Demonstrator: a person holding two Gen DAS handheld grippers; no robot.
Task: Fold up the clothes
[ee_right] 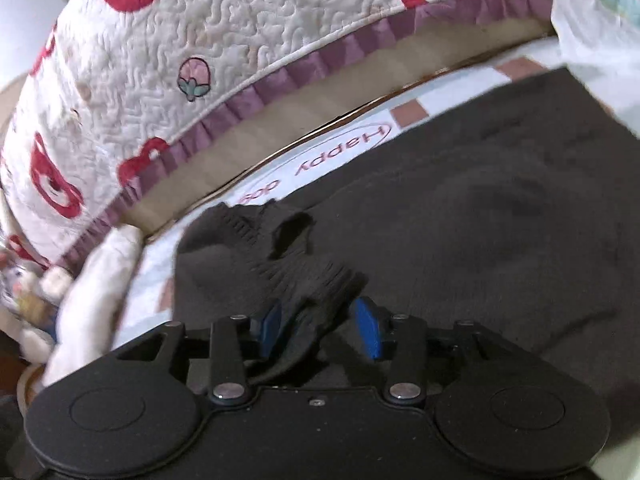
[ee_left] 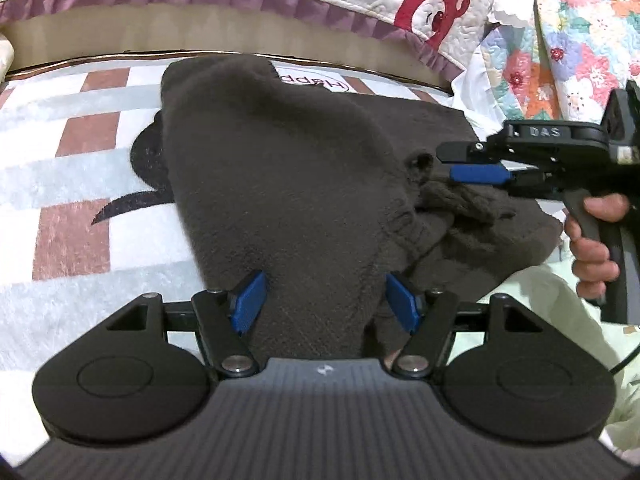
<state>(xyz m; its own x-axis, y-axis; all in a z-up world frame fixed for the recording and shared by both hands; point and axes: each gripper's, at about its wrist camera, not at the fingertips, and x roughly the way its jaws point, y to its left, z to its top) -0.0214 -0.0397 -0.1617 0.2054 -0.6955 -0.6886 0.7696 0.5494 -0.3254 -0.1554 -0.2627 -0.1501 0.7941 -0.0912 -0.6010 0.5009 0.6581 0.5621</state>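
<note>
A dark brown knit sweater (ee_left: 280, 184) lies on a checked blanket (ee_left: 72, 184). Part of it rises as a bunched fold between the blue pads of my left gripper (ee_left: 324, 300), whose jaws stand wide apart around the cloth. My right gripper (ee_left: 452, 162) comes in from the right at a ribbed cuff of the sweater. In the right wrist view the ribbed cuff (ee_right: 304, 280) runs between the pads of the right gripper (ee_right: 322, 328), which stand apart with the cloth loose between them. The sweater body (ee_right: 480, 216) spreads to the right.
A quilted white bedspread (ee_right: 208, 48) with red bears and a purple frill hangs behind the blanket. A floral quilt (ee_left: 580, 32) is at the back right. A white plush toy (ee_right: 92, 280) lies at the left. A hand (ee_left: 592, 240) holds the right gripper's handle.
</note>
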